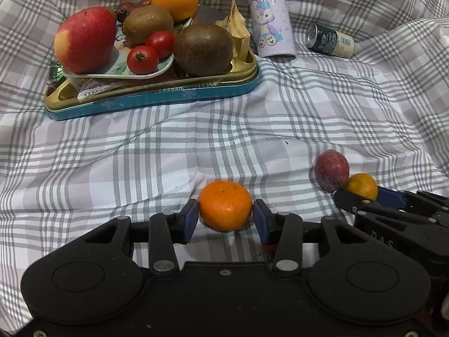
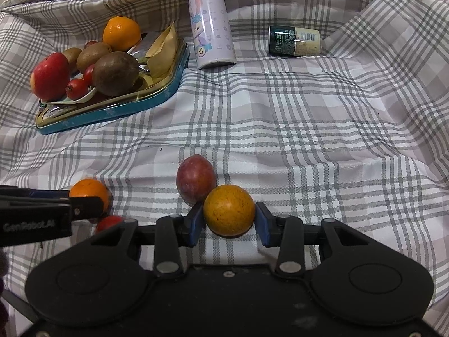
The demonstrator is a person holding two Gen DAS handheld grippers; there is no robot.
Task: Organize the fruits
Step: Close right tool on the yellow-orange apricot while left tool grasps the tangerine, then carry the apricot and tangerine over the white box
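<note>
My left gripper (image 1: 225,216) is shut on a small orange mandarin (image 1: 225,210) low over the checked cloth. My right gripper (image 2: 228,219) is shut on a speckled yellow-orange round fruit (image 2: 229,210), which touches a purple passion fruit (image 2: 195,179) lying just behind it. In the left wrist view the same pair, the yellow fruit (image 1: 361,186) and the passion fruit (image 1: 331,170), sits at the right. A blue and gold tin tray (image 1: 157,95) at the back left holds an apple (image 1: 85,40), kiwis, tomatoes, an orange (image 1: 175,0) and a brown round fruit (image 1: 202,49).
A lilac cartoon bottle (image 1: 270,16) stands behind the tray's right end. A dark green can (image 1: 329,40) lies on its side further right. A small red fruit (image 2: 108,222) lies on the cloth beneath my left gripper in the right wrist view. The cloth is rumpled and rises at the edges.
</note>
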